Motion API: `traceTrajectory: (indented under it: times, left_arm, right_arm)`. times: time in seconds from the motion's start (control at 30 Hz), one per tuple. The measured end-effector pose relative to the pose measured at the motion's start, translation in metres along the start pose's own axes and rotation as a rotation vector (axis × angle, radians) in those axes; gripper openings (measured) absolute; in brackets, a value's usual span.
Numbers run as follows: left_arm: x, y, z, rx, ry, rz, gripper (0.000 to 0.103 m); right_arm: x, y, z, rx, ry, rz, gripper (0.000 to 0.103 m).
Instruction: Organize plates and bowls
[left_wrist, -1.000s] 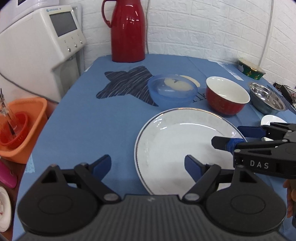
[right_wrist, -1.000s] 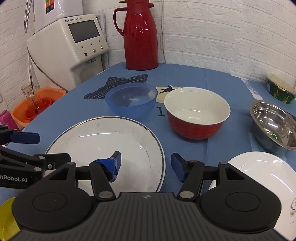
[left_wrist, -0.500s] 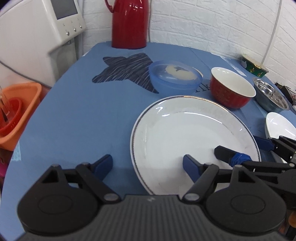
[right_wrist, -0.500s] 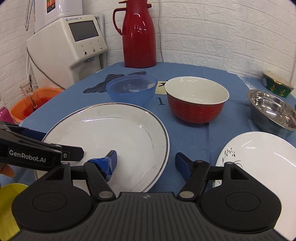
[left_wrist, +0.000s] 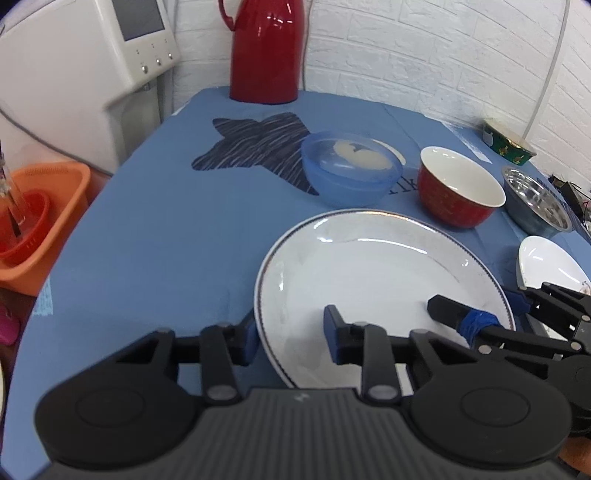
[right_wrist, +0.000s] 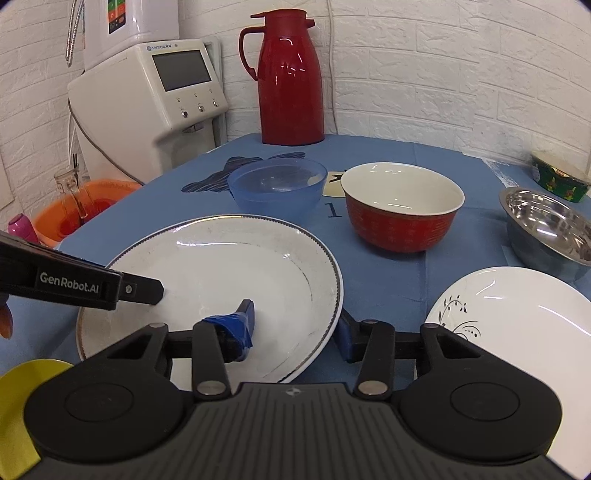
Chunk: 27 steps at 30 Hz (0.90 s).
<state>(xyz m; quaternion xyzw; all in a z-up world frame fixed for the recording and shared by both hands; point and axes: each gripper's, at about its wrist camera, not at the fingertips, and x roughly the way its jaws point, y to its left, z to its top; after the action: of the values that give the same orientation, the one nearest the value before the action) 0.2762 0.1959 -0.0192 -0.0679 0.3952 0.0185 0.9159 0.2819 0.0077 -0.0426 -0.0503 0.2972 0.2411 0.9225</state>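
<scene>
white china, the big gold-rimmed plate (right_wrist: 229, 280) sits between both tools: the left gripper (left_wrist: 291, 338) straddles its near-left rim with jaws wide, clamping nothing. the right gripper (right_wrist: 297, 326) straddles the opposite rim, equally spread, with a red bowl (right_wrist: 402, 218) beyond it.

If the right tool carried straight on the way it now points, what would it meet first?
Probably the large white plate: its near rim already sits between the right tool's open fingers. The red bowl stands further on, though depth is unclear.
</scene>
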Motion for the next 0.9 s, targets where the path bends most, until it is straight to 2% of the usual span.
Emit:
traceTrajectory:
  times: [0.1, 0.27, 0.43, 0.67, 0.9]
  left_arm:
    - [-0.012, -0.001, 0.0, 0.021, -0.038, 0.024, 0.026]
    - [-0.026, 0.003, -0.004, 0.01, -0.046, 0.025, 0.026]
    - [-0.065, 0.005, -0.019, 0.001, -0.087, 0.043, 0.026]
    - [-0.112, -0.002, -0.073, 0.008, -0.097, 0.072, 0.026]
    - [-0.121, 0.001, -0.115, -0.002, -0.059, 0.07, 0.026]
  right_arm:
    - [-0.005, 0.003, 0.005, 0.009, -0.002, 0.014, 0.03]
    - [-0.014, 0.01, 0.005, 0.021, -0.018, 0.022, 0.03]
    - [-0.041, 0.025, 0.003, 0.001, -0.044, 0.032, 0.03]
    - [-0.092, 0.052, -0.027, 0.008, -0.055, 0.046, 0.031]
    - [-0.113, 0.067, -0.063, 0.03, -0.019, 0.044, 0.031]
